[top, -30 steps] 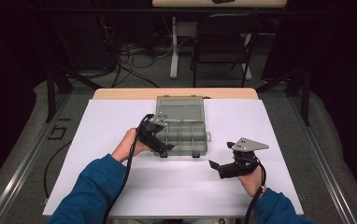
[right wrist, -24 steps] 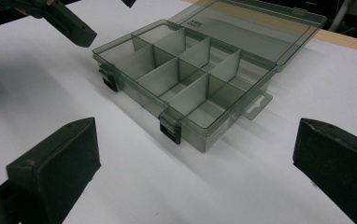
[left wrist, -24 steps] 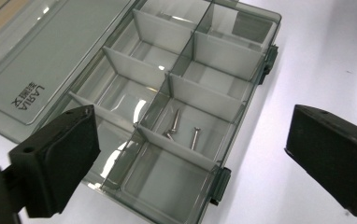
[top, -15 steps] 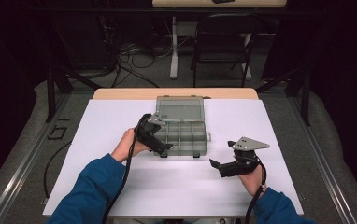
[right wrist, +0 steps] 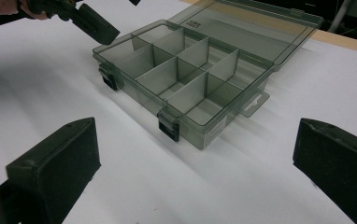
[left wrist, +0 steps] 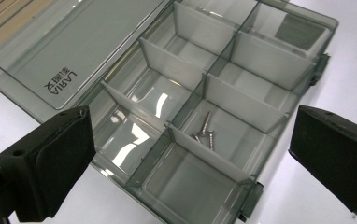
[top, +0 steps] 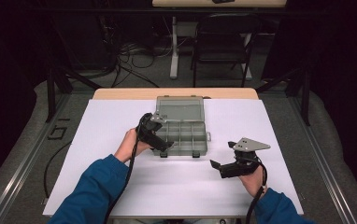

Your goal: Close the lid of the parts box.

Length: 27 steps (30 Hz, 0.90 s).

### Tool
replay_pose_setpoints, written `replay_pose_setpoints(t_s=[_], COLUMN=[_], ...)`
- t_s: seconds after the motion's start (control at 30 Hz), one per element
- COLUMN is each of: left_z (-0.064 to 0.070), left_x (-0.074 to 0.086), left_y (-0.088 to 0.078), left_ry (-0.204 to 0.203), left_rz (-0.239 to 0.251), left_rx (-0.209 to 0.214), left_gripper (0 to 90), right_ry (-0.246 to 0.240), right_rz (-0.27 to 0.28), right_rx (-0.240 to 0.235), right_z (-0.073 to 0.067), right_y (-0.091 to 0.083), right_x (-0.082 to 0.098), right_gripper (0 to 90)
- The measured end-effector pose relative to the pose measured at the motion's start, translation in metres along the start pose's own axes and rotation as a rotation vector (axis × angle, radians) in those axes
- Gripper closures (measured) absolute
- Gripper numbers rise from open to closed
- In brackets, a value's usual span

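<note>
Two tongs gape empty: left tongs (top: 163,143) over the open box (top: 181,135) holding screws (left wrist: 204,130), right tongs (top: 216,165) near-right.

The person wears blue long sleeves (top: 97,186) on both arms. Each hand grips a black tool: the left tool (top: 160,145) has a small grey plate on top, the right tool (top: 216,166) a larger grey 3-cornered plate dotted with small holes. A black cable (top: 125,182) trails from each. Up close, the 2 jaws are blocky, matte black, with a small hole near the corner.
</note>
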<state>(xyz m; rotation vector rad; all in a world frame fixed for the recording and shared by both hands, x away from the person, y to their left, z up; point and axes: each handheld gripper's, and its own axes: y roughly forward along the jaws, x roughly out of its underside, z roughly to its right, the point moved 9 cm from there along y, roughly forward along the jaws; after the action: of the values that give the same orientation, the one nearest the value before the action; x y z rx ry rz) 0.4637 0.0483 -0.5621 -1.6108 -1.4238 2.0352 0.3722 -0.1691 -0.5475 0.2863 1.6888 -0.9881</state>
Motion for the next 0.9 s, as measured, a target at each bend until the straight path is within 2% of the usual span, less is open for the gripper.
replay_pose_setpoints(t_s=[0.47, 0.67, 0.8, 0.87, 0.9], left_z=[-0.006, -0.007, -0.006, -0.005, -0.004], left_x=[0.006, 0.007, 0.007, 0.008, 0.008], left_y=[0.025, 0.029, 0.032, 0.033, 0.034], left_ry=[-0.019, -0.021, -0.024, -0.026, -0.025], left_rz=[-0.067, -0.079, -0.081, -0.083, -0.088], left_rx=[-0.006, 0.004, 0.010, 0.018, 0.017], left_gripper=[0.3, 0.5, 6.3, 14.5, 15.5], right_ry=[0.004, 0.004, 0.007, 0.007, 0.007], right_rz=[0.000, 0.008, 0.000, 0.010, 0.009], right_rx=[0.005, 0.006, 0.013, 0.011, 0.011], right_z=[0.002, 0.001, 0.002, 0.002, 0.002], right_y=[-0.001, -0.002, -0.004, -0.004, -0.004], right_x=[0.000, -0.001, 0.000, -0.001, -0.001], right_gripper=[0.0, 0.0, 0.0, 0.0, 0.0])
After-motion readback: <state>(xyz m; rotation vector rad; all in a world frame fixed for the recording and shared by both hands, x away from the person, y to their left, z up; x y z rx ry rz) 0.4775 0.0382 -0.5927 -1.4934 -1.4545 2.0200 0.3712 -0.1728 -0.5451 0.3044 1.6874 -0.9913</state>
